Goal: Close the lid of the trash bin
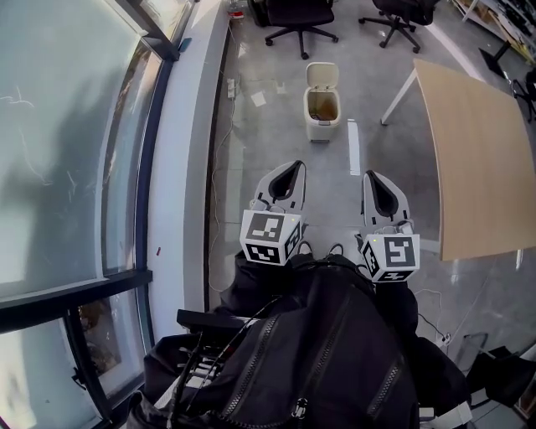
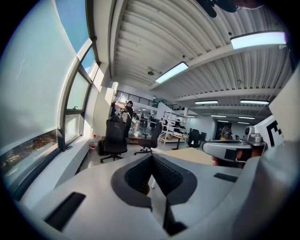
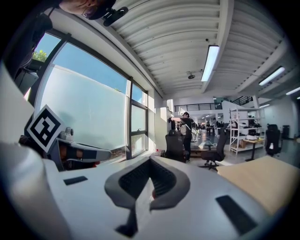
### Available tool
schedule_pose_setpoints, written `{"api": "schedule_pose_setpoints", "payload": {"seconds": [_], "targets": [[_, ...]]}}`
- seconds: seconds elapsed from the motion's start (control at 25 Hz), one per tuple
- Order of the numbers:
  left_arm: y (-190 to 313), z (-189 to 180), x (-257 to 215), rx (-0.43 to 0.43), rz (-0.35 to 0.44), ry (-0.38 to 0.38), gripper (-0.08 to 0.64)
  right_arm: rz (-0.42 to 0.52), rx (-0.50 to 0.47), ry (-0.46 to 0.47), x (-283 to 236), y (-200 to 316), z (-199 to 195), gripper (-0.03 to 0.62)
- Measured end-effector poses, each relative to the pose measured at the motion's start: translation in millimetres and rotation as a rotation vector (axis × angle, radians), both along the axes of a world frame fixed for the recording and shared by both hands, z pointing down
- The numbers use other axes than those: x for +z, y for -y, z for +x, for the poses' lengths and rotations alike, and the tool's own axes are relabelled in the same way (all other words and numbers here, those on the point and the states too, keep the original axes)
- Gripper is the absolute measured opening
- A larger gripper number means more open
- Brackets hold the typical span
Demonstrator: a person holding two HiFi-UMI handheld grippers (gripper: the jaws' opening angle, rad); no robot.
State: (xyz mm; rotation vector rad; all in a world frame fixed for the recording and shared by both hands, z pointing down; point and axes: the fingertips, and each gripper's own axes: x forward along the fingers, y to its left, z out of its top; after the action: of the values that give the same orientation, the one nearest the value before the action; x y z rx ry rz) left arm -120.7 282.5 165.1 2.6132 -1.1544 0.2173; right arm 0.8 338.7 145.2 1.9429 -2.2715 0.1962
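A small white trash bin [image 1: 322, 117] stands on the grey floor ahead of me. Its lid [image 1: 322, 75] is tipped up at the far side, and the brownish inside shows. My left gripper [image 1: 296, 166] and right gripper [image 1: 373, 176] are held side by side close to my body. Both point toward the bin, well short of it. Both have their jaws together with nothing between them. In the left gripper view the shut left gripper [image 2: 151, 157] hides the bin. The right gripper [image 3: 151, 159] hides it in the right gripper view too.
A light wooden table [image 1: 477, 159] on white legs stands to the right of the bin. Two black office chairs [image 1: 300, 17] [image 1: 402, 18] stand beyond it. A glass wall with a low ledge [image 1: 188, 167] runs along the left, with a cable beside it. A person [image 3: 186, 123] stands far off.
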Motion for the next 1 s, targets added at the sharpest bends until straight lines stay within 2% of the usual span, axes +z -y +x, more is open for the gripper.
{"api": "schedule_pose_setpoints", "payload": {"seconds": [0.2, 0.4, 0.76, 1.0], "targets": [[8, -6, 8, 0.005, -0.018, -0.007, 0.002, -0.015, 0.014, -0.005, 4, 4, -6, 0.002], [19, 4, 14, 0.005, -0.024, -0.005, 0.002, -0.02, 0.018, 0.003, 10, 16, 6, 0.002], [82, -3, 18, -0.086, -0.014, 0.027, 0.002, 0.01, -0.065, 0.034, 14, 89, 8, 0.002], [140, 38, 10, -0.085, 0.007, 0.045, 0.002, 0.021, -0.092, 0.056, 11, 146, 41, 0.002]]}}
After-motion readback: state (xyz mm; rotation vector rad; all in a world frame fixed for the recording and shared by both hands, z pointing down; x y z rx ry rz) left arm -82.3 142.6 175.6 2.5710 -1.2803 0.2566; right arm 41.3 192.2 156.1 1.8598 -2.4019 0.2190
